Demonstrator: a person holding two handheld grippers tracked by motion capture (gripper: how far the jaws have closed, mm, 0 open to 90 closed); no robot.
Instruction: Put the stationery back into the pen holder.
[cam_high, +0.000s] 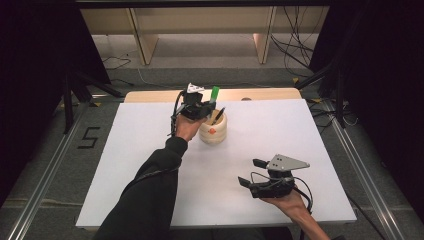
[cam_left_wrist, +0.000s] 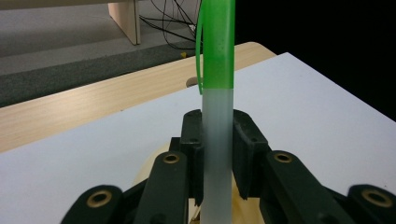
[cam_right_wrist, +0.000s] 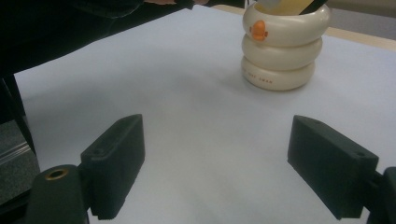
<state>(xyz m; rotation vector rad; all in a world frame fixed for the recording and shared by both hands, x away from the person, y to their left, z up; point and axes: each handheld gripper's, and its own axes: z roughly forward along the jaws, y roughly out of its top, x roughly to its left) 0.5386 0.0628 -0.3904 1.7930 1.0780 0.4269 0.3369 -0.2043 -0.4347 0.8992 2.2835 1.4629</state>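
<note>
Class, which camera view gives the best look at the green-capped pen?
The left gripper view: the green-capped pen stands upright, clamped between that gripper's jaws, cap and frosted barrel plain. The high view shows it small, above the cream holder. The right gripper view catches nothing sure of it.

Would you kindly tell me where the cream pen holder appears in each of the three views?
High view: the pen holder stands at table centre, under the left tool.
Left gripper view: its rim peeks from behind the jaws, low centre.
Right gripper view: upper right.
Shared landmark: the white table cover.
</note>
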